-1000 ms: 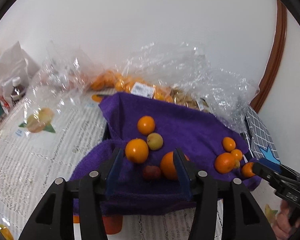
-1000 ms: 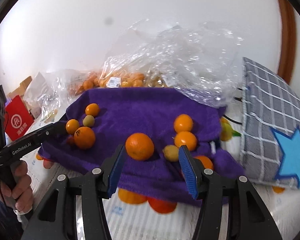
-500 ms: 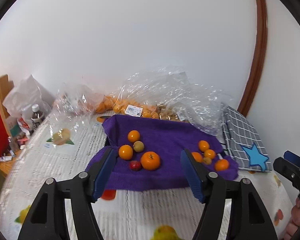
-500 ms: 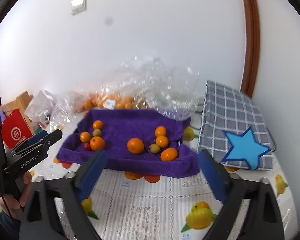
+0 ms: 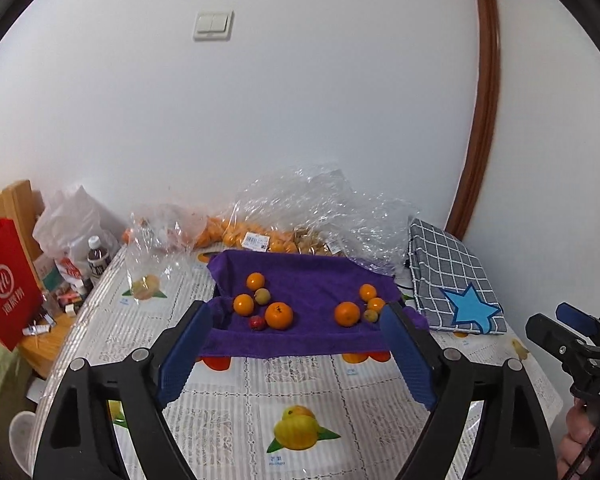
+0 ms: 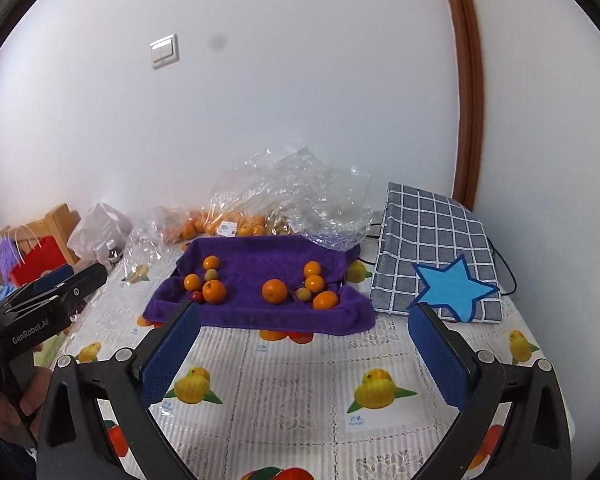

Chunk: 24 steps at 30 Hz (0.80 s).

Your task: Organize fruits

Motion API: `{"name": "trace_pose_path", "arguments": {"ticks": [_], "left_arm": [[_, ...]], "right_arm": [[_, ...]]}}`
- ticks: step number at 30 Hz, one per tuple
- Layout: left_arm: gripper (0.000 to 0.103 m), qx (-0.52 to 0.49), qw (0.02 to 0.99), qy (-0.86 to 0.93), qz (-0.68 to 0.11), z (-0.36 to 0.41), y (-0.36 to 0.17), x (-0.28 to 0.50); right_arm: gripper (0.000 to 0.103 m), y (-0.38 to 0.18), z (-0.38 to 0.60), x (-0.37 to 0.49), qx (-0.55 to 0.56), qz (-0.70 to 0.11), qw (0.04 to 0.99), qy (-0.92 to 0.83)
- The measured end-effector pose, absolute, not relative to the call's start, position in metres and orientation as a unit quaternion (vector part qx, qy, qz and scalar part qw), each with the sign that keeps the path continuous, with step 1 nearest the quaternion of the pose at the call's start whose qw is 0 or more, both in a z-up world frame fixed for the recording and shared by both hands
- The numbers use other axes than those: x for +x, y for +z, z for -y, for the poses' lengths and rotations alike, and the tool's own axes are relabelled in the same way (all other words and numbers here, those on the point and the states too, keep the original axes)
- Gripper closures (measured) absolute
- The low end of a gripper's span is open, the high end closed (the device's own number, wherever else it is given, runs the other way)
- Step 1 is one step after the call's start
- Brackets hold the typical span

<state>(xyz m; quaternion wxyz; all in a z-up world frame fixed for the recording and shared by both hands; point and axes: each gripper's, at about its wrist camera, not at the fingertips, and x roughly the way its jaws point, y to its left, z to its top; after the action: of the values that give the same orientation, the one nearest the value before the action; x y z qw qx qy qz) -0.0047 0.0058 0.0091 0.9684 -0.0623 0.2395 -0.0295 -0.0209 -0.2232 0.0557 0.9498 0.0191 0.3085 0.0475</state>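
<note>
We hold the left claw wide open and empty above the near bench, its blue pads spread to either side of the purple towel that lies farther off. The right claw is just as wide open, also with nothing in it, and sits near the bench's front edge, well apart from the fruit.

On the towel the fruit lies in two groups. At the left we see a big orange nearest us, a small red fruit just beside it on its left, two smaller oranges farther back, and a pale green fruit between them. At the right lie three oranges with a small yellow-green fruit among them. In the right view one more orange shows at the near right of that group.

Behind the towel clear plastic bags hold more oranges against the wall. A checked cushion with a blue star sits right of the towel. At the far left stand a red paper bag and a bottle.
</note>
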Motion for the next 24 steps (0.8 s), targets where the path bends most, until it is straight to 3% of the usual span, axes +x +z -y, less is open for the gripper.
{"name": "trace_pose_path", "arguments": {"ticks": [6,24], "left_arm": [[0.011,-0.054,0.972,-0.027,-0.228,0.008,0.02,-0.016],[0.009,-0.046,0.972,-0.013,-0.229,0.012,0.019,-0.022]], "right_arm": [[0.001,0.065,0.232,-0.036,0.023,-0.301,0.952,0.043],[0.001,0.066,0.232,-0.042,0.006,-0.306,0.952,0.014]]}}
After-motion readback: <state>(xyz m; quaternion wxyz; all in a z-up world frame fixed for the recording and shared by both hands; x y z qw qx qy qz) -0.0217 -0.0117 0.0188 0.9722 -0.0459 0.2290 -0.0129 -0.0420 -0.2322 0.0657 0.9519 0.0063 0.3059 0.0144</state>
